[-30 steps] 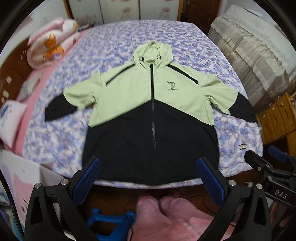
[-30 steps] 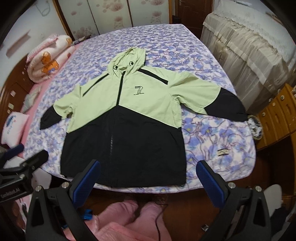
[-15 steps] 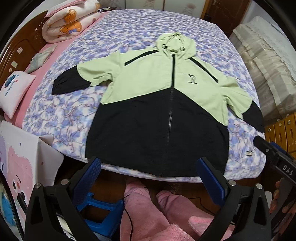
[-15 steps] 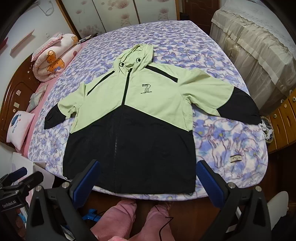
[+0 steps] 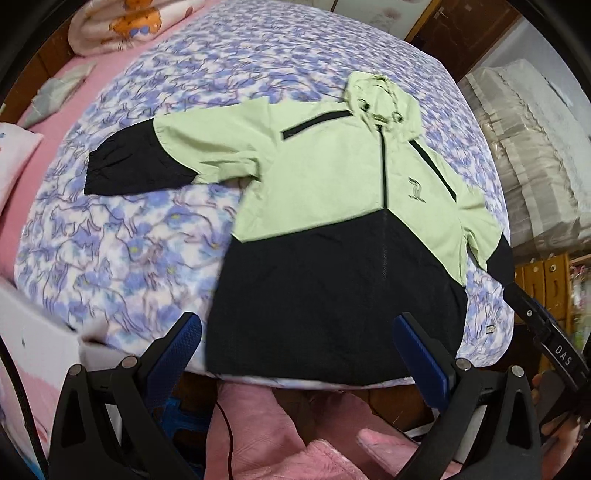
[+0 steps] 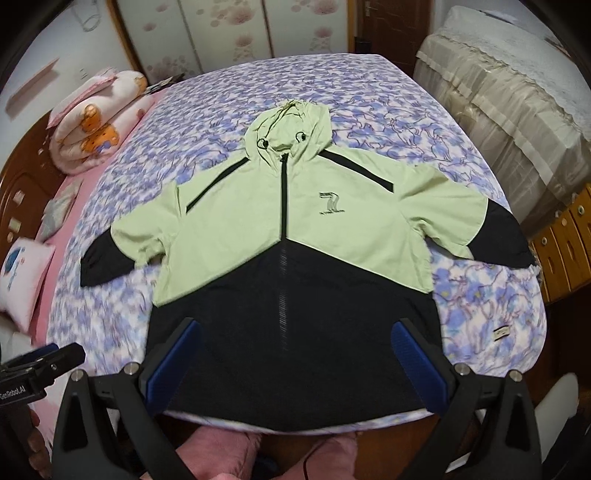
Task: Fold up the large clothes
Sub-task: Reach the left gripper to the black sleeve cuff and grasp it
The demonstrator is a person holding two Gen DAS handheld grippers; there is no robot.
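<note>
The jacket [image 6: 291, 258] lies flat on the bed [image 6: 388, 107], both the left gripper [image 5: 297, 349] and right gripper [image 6: 297, 350] wide open and holding nothing, so grab each sleeve near its black end and fold it in slowly

Your jacket [image 5: 332, 229] was motion-blurred in left view; rolled quilt [image 5: 125, 22] at 11 o'clock got cropped by frame.
</note>
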